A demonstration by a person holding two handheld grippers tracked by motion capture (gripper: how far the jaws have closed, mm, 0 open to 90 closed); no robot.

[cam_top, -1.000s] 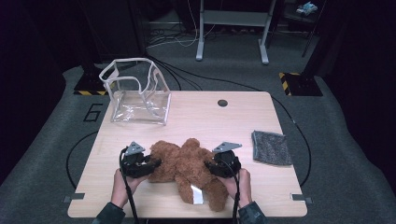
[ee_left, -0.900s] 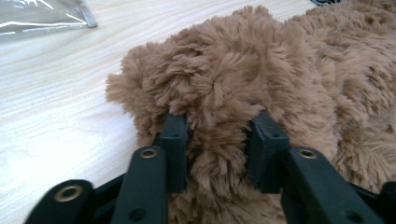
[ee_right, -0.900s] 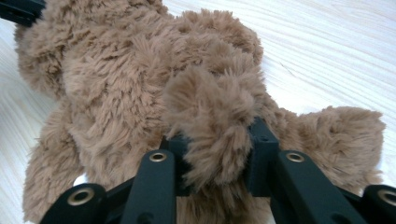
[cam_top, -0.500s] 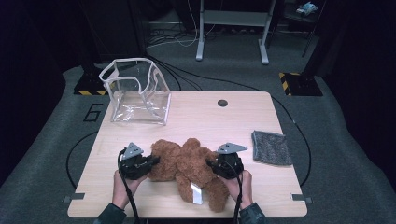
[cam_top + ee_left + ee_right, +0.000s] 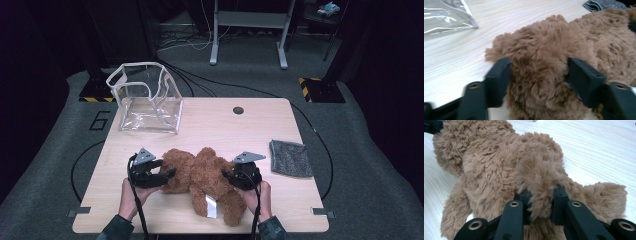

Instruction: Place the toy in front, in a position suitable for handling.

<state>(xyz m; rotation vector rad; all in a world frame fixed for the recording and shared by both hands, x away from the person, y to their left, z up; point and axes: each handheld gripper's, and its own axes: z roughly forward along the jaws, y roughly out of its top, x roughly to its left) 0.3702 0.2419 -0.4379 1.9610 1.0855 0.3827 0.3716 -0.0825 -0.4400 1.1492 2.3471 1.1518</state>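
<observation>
A brown teddy bear [image 5: 205, 175] lies on the wooden table [image 5: 225, 125] near its front edge, with a white tag [image 5: 211, 206] showing. My left gripper [image 5: 167, 175] is at the bear's left end. Its jaws have just been opening and stand wide around a fluffy lump of the bear [image 5: 544, 62], whose fur brushes both pads. My right gripper [image 5: 227, 176] is at the bear's right side, shut on a tuft of its fur [image 5: 540, 185]. In the left gripper view the gripper [image 5: 539, 72] points at the bear, and in the right gripper view so does the gripper [image 5: 540, 200].
A clear plastic bag [image 5: 147, 97] stands open at the table's back left, its edge in the left gripper view [image 5: 444, 17]. A grey cloth [image 5: 290, 157] lies at the right. A dark round hole [image 5: 238, 110] sits near the back edge.
The left gripper's jaws stand wider around the bear's left end than half a second ago. The bear and the right hand have kept their places.
</observation>
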